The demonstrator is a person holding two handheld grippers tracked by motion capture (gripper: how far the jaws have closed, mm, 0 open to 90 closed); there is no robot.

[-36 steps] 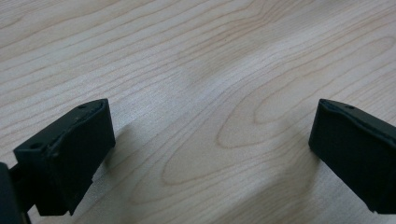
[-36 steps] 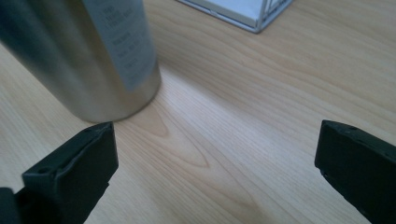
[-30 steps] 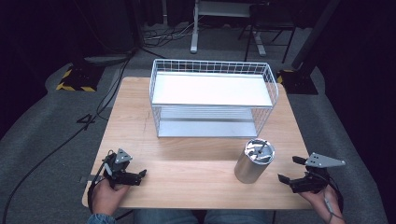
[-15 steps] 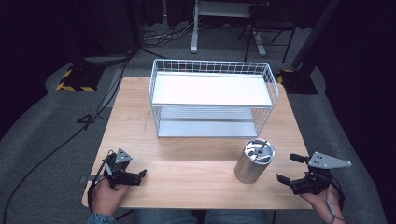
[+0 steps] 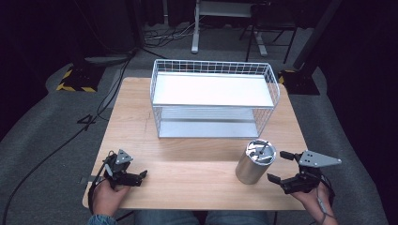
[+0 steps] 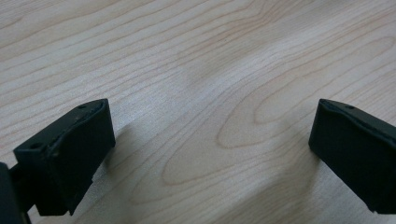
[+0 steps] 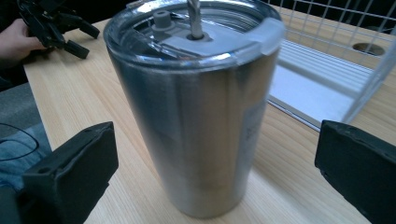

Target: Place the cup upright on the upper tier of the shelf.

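Wooden bench (image 5: 187,187): right gripper (image 5: 283,169) gapes beside the steel tumbler (image 5: 255,162), likely about to clamp it; left gripper (image 5: 141,176) rests open.

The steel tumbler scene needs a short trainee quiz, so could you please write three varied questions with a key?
1. True or false: the right gripper is shut on the steel tumbler.
2. Where does the tumbler stand: A) on the wire rack's upper shelf, B) on the wooden table in front of the rack, C) on the floor?
3. What lies between the left gripper's jaws?

Key: 1 false, its jaws are open, apart from it; 2 B; 3 bare table.
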